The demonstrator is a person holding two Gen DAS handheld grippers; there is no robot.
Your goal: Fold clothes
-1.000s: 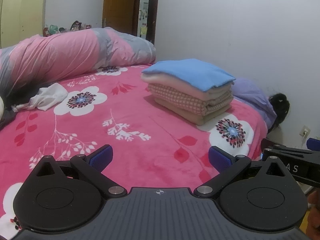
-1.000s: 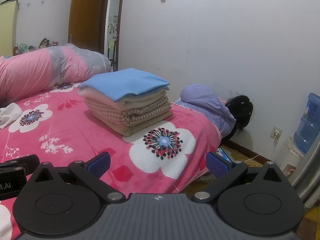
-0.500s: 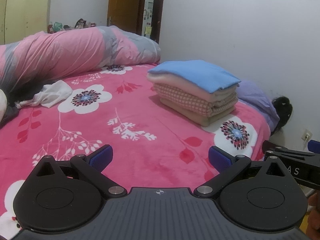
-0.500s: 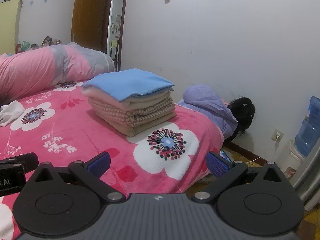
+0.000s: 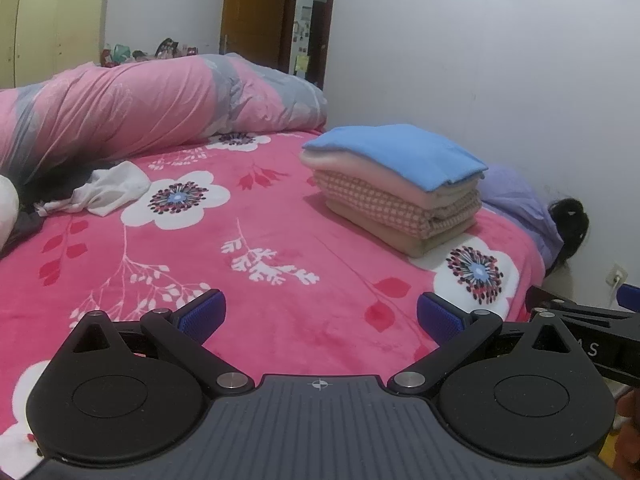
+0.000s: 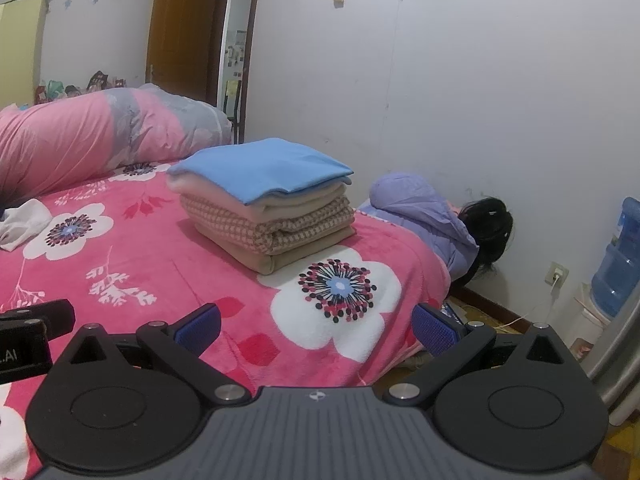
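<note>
A stack of folded clothes, blue piece on top, then pale pink, checked and beige, rests near the right edge of the pink flowered bed. A crumpled white garment lies at the far left of the bed. My left gripper hovers open over the bed's near part, nothing between its blue pads. My right gripper is open too, held over the bed's right corner, well short of the stack. Each gripper's black body shows at the edge of the other's view.
A rolled pink and grey duvet lies along the back of the bed. A person in a lilac hooded top crouches between the bed and the white wall. A water bottle and wall socket sit at the right. Dark clothing lies at the far left.
Both views have shifted a little: the stack and bed sit slightly further right and lower in frame. Both grippers stay open and empty.
</note>
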